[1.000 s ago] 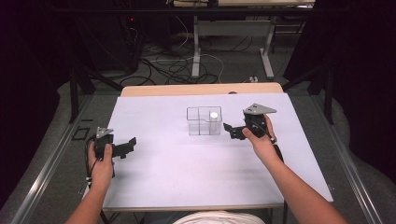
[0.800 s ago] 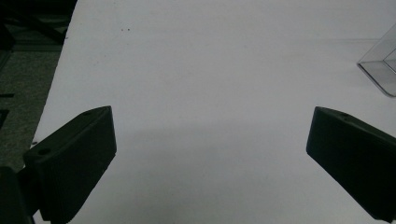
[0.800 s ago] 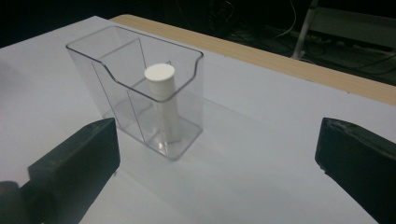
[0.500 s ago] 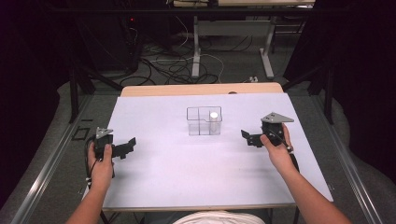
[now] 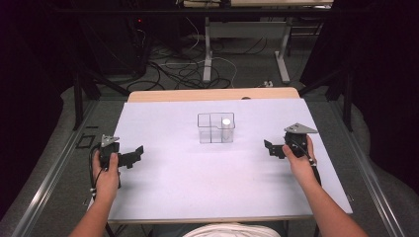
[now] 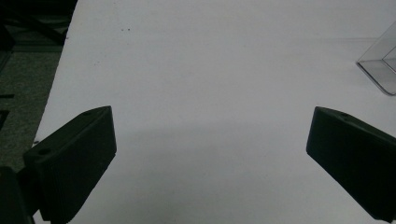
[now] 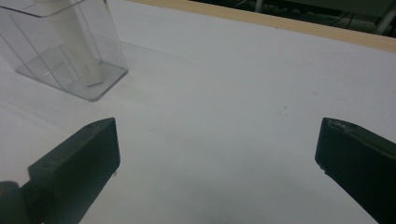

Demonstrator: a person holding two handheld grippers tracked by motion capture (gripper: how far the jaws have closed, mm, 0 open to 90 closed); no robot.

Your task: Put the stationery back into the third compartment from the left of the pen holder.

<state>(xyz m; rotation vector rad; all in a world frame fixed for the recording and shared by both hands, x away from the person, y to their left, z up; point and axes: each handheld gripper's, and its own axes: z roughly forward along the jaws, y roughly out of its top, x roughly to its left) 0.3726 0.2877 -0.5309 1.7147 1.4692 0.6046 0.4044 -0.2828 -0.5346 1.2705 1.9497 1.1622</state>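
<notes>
A clear plastic box [image 5: 216,128] with two compartments stands near the middle of the white table [image 5: 217,187]. A white tube [image 5: 226,127] stands upright in its right compartment. My left gripper [image 5: 132,157] rests at the table's left edge, open, with nothing between its jaws. My right gripper [image 5: 271,148] is held right of the box, apart from it, open and empty. In the right gripper view [image 7: 215,154] the box [image 7: 51,56] and the tube [image 7: 77,42] sit at the upper left. A corner of the box [image 6: 380,65] shows in the left gripper view [image 6: 210,154].
The white sheet covers the table except a wooden strip [image 5: 212,94] along the far edge. Beyond the table are cables [image 5: 188,69] on the floor and metal table legs [image 5: 208,54]. Dark frames stand at both sides.
My right gripper has drawn back from the box to the right and toward the person, and its jaws are open. The tube stays in the box. The left gripper has not moved.
</notes>
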